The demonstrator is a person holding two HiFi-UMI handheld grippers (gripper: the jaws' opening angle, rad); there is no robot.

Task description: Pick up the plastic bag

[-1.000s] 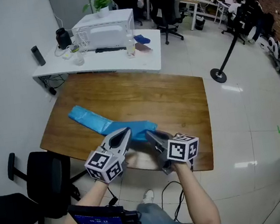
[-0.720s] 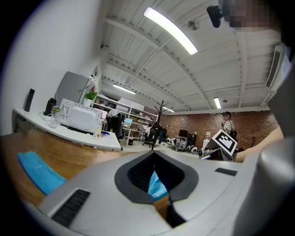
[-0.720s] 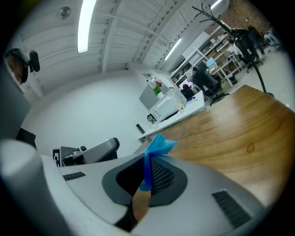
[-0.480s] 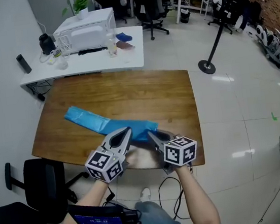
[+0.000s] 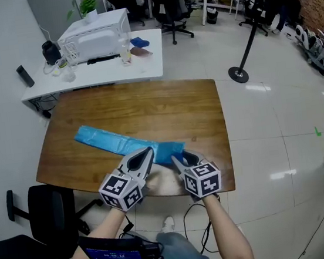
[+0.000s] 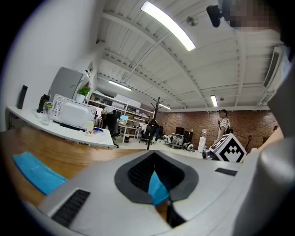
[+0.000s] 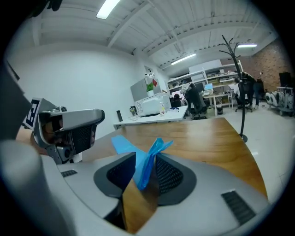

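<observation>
While a black chair (image 5: 52, 220) stands by the near left corner of the wooden surface (image 5: 147, 107) and a white microwave (image 5: 93, 37) sits far behind, the blue plastic bag (image 5: 110, 140) lies crumpled diagonally across the wood; the left gripper (image 5: 146, 153) pinches its near end, and the right gripper (image 5: 175, 158) has just been opening, jaws apart around a fold

Blue plastic bag (image 5: 119, 141) on wooden table (image 5: 159, 105)

Thin crinkled blue plastic bag (image 5: 115, 140), smooth varnished wooden table (image 5: 147, 107), glossy tiled floor (image 5: 271, 129)
</observation>
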